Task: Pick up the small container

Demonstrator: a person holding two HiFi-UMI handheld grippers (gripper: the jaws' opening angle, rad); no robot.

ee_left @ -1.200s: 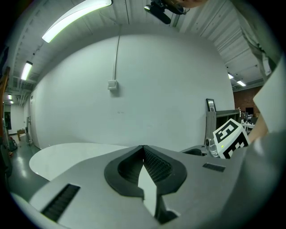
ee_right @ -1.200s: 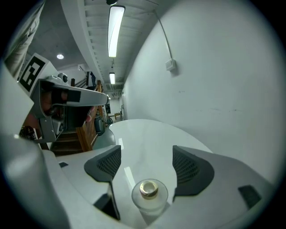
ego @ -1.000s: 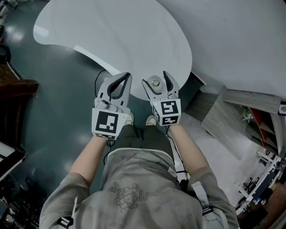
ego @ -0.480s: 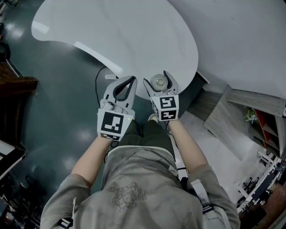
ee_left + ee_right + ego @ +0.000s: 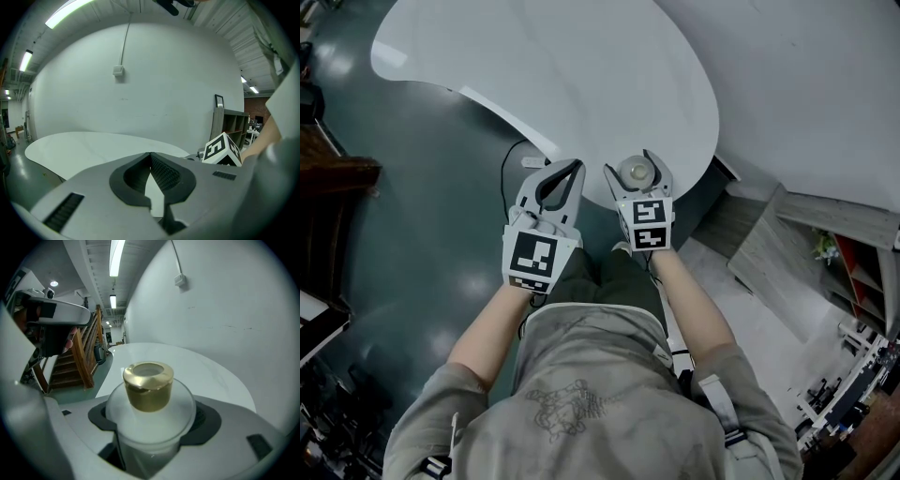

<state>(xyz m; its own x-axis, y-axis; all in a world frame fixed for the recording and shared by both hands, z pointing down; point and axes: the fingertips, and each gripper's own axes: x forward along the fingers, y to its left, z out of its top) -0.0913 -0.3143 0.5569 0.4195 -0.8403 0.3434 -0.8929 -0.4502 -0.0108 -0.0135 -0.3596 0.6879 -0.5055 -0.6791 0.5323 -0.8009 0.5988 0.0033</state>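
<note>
I am holding both claws out in front of my chest. My right claw (image 5: 630, 165) is clamping its jaws on the small container (image 5: 149, 420), a frosted white jar wearing a gold cap (image 5: 148, 386), which is standing upright in the grip. My left claw (image 5: 565, 169) is hanging just beside it, jaws pressed together on nothing. Beyond them the white table (image 5: 581, 75) is spreading away. The container is showing at its near edge, and I cannot tell whether it is touching the top.
</note>
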